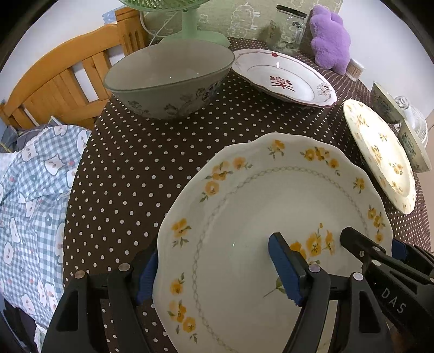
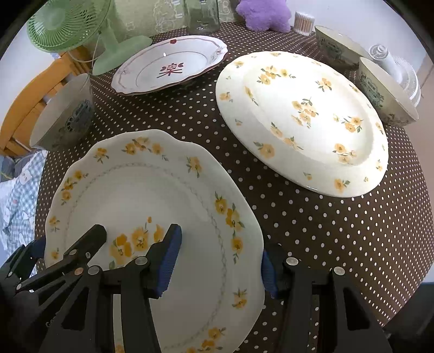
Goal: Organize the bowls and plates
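A scalloped white plate with yellow flowers [image 1: 257, 217] [image 2: 152, 206] lies at the near edge of the polka-dot table. My left gripper [image 1: 217, 274] straddles its left rim, one finger outside, one over the plate. My right gripper [image 2: 219, 260] straddles its right rim the same way. Both are wide apart on the plate's rim. A large oval yellow-flower platter [image 2: 303, 119] [image 1: 379, 154] lies to the right. A white plate with a red mark [image 1: 284, 76] [image 2: 171, 65] lies at the back. A grey-green bowl [image 1: 168, 78] [image 2: 62, 116] stands at the back left.
Two small patterned bowls [image 2: 385, 92] [image 2: 336, 46] stand at the far right. A green fan [image 2: 70, 24], a glass jar [image 1: 287, 27], a purple plush [image 1: 328, 38] and cotton swabs [image 2: 303, 21] line the back. A wooden bed frame [image 1: 59, 84] is at left.
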The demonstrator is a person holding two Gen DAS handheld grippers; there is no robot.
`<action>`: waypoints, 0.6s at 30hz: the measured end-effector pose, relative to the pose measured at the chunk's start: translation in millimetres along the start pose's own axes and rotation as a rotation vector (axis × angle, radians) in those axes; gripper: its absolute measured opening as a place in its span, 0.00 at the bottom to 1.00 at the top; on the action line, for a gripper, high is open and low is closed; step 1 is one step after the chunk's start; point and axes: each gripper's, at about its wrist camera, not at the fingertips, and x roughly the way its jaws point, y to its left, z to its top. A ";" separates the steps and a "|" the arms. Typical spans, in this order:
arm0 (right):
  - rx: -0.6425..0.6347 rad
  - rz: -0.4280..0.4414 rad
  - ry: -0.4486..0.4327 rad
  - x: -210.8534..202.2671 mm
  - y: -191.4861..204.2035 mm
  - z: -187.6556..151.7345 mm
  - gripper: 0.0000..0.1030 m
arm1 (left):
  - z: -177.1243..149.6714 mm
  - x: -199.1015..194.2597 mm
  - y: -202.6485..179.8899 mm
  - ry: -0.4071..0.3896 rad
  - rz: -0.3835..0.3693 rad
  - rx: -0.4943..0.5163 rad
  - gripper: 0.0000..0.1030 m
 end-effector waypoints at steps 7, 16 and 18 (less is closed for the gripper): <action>-0.013 -0.031 -0.026 -13.0 -1.7 -2.8 0.65 | -2.5 -15.6 -1.2 -0.029 -0.011 0.020 0.84; -0.007 0.006 -0.076 -40.6 -17.3 -8.2 0.72 | -8.0 -41.2 -8.2 -0.080 -0.002 0.046 0.91; -0.017 0.020 -0.083 -47.9 -24.6 -8.1 0.72 | -8.3 -47.3 -13.0 -0.092 -0.003 0.047 0.93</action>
